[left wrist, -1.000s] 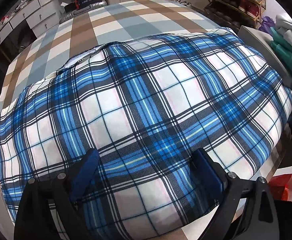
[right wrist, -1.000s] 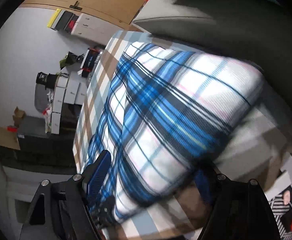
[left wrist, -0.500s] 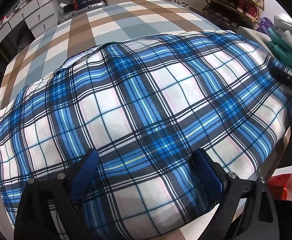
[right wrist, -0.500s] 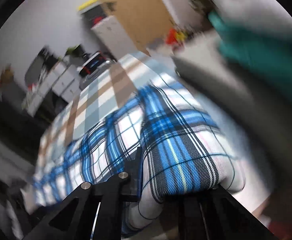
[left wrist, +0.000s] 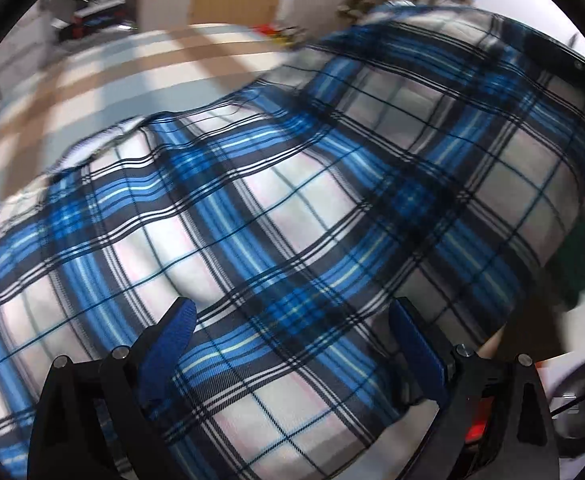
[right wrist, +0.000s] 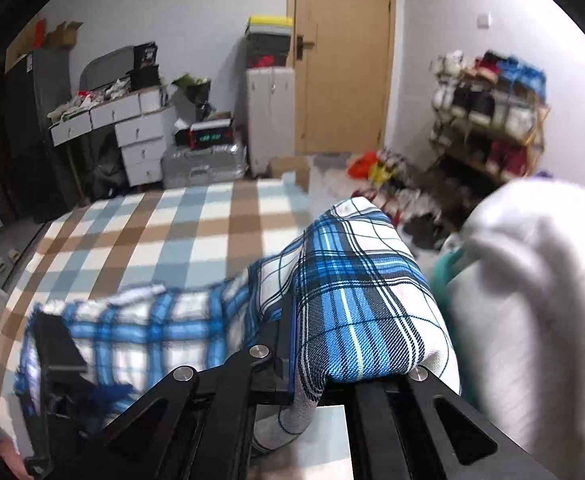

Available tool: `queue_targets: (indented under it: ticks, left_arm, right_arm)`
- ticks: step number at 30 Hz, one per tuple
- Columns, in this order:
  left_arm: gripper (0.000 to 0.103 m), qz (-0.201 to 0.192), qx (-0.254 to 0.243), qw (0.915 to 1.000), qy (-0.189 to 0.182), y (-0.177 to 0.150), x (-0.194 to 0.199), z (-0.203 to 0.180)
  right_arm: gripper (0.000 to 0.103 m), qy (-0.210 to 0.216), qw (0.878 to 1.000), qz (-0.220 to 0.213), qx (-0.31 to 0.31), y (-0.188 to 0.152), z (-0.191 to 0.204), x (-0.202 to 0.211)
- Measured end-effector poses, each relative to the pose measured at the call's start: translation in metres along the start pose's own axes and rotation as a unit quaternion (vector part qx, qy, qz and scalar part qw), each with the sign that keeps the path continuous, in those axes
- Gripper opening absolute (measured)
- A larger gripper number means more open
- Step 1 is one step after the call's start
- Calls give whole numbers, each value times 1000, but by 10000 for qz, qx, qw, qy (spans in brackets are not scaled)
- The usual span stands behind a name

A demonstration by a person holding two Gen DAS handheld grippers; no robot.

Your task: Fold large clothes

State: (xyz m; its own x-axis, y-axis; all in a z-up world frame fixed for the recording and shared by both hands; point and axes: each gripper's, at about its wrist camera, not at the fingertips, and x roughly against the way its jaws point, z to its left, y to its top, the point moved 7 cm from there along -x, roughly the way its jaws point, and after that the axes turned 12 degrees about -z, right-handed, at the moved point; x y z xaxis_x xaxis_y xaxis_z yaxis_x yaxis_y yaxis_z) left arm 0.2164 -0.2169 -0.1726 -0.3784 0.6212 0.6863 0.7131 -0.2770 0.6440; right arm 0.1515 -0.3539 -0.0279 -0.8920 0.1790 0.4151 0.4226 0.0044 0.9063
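In the left wrist view, the left tool [left wrist: 292, 354] has its blue-padded fingers [left wrist: 168, 344] spread wide apart, with nothing pinched between them, above the large blue, white and black plaid cloth [left wrist: 276, 208]. The cloth lies over the bed covered in a brown, pale blue and white checked sheet [left wrist: 104, 80], and its far right corner rises toward the upper right of the picture, where a dark bar crosses it; the picture is blurred, so finer detail cannot be told. In the right wrist view, the right tool [right wrist: 316, 364] is clamped together on a thick bunched fold of the same plaid cloth [right wrist: 356, 300], its jaws having just closed on it. The gripped fold stands lifted above the checked sheet [right wrist: 164, 232], and the rest of the cloth trails down and left across the bed. A white and teal pile of clothes [right wrist: 532, 300] sits just beside it on the right.
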Motion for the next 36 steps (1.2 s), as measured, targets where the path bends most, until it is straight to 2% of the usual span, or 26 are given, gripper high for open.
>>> queue_targets:
  ticks: [2, 5, 7, 10, 11, 12, 13, 14, 15, 17, 18, 19, 22, 23, 24, 25, 26, 27, 28, 29, 30, 32, 34, 36]
  left_arm:
    - [94, -19, 205, 9987, -470, 9, -1, -13]
    - [94, -241, 693, 9941, -801, 26, 28, -11]
    - [94, -364, 788, 9926, -848, 34, 58, 0]
    - [95, -649, 722, 9947, -338, 33, 121, 43]
    - [95, -916, 755, 9929, 69, 31, 148, 73]
    - [95, -1048, 855, 9901, 381, 29, 163, 91]
    - [95, -1239, 1077, 9820, 933, 26, 188, 124]
    - [95, -1281, 1210, 9777, 1141, 23, 205, 144]
    - [95, -1313, 1304, 9756, 1182, 23, 214, 155]
    - [95, -1538, 1633, 9680, 1124, 13, 246, 185]
    - [95, -1599, 1813, 9631, 1185, 6, 259, 200]
    - [95, -1605, 1931, 9604, 1205, 1, 265, 208]
    - [95, -1449, 2345, 9565, 955, -10, 269, 226]
    - [95, -1417, 2430, 9551, 932, -14, 269, 230]
    - [95, -1389, 2436, 9555, 913, -14, 268, 225]
    - [95, -1311, 2402, 9582, 837, -14, 267, 221]
    - [95, -1262, 2369, 9605, 740, -13, 262, 216]
    - [95, -1192, 2320, 9632, 646, -11, 255, 208]
    - [95, -1177, 2284, 9644, 626, -7, 252, 204]
    - [95, -1182, 2202, 9666, 575, -4, 249, 196]
    - [95, -1166, 2110, 9692, 502, -1, 248, 189]
    - [95, -1138, 1877, 9753, 238, 7, 239, 168]
    - [95, -1131, 1798, 9772, 1, 17, 225, 163]
    - [95, -1012, 1685, 9804, -164, 30, 206, 147]
  right_arm:
    - [2, -106, 9998, -105, 139, 15, -5, 9]
    - [2, -136, 9981, -262, 546, 35, 5, 26]
    - [2, -80, 9961, -373, 793, 43, 23, 34]
    - [2, 99, 9906, -587, 1233, 48, 64, 48]
    - [2, 159, 9874, -636, 1439, 47, 84, 52]
    - [2, 217, 9849, -674, 1582, 44, 101, 55]
    - [2, 359, 9830, -701, 1660, 40, 120, 58]
    - [2, 522, 9795, -743, 1800, 34, 144, 60]
    - [2, 630, 9751, -791, 1974, 28, 164, 62]
    - [2, 854, 9683, -870, 2178, 10, 199, 68]
    - [2, 1023, 9664, -760, 2230, -7, 218, 67]
    - [3, 1137, 9623, -556, 2408, -30, 237, 63]
    - [4, 1320, 9427, 85, 3063, -111, 280, 41]
    - [12, 1415, 9367, 420, 3174, -140, 289, 32]
    - [26, 1426, 9319, 664, 3268, -160, 294, 26]
    - [30, 1364, 9257, 796, 3436, -177, 297, 22]
    - [34, 1312, 9180, 742, 3668, -186, 300, 23]
    - [44, 1343, 9155, 581, 3749, -187, 302, 28]
    - [52, 1557, 9159, 497, 3665, -185, 305, 36]
    - [67, 1900, 9161, 503, 3496, -181, 307, 45]
    - [71, 2154, 9187, 443, 3282, -173, 306, 54]
    - [73, 2540, 9236, 399, 2845, -160, 302, 69]
    - [73, 2665, 9370, 477, 2207, -144, 282, 73]
    - [73, 2817, 9492, 579, 1275, -127, 249, 69]
